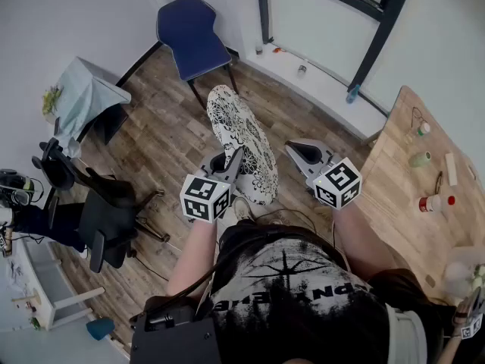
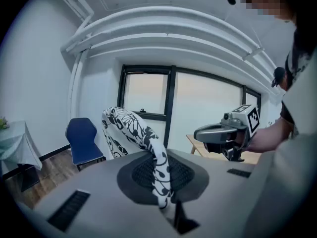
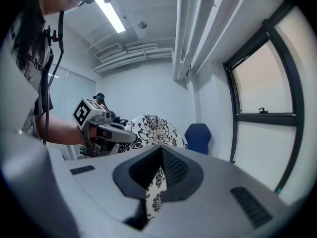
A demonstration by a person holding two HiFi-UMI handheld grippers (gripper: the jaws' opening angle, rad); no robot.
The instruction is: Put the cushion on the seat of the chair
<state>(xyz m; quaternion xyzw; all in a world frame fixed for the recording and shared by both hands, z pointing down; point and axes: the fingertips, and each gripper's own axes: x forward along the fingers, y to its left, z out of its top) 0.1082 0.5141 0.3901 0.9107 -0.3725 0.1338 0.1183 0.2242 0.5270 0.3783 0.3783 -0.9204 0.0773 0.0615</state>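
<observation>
The cushion (image 1: pixel 244 139), white with a black flower print, hangs in the air between both grippers, in front of the person's chest. My left gripper (image 1: pixel 231 158) is shut on its near left edge, and a fold of the printed fabric (image 2: pixel 161 175) runs down between the jaws. My right gripper (image 1: pixel 294 149) is shut on a corner of the cushion, which shows as a strip of fabric (image 3: pixel 154 190) between its pads. The blue chair (image 1: pixel 193 36) stands some way ahead by the wall with a bare seat, also visible in the left gripper view (image 2: pixel 83 140) and right gripper view (image 3: pixel 198 137).
A black office chair (image 1: pixel 106 211) stands on the wood floor to the left. Further back on the left is a small table under a pale cloth (image 1: pixel 87 97). On the right, a wooden table (image 1: pixel 409 165) carries small bottles. A dark-framed window and white ledge (image 1: pixel 318 74) run along the far wall.
</observation>
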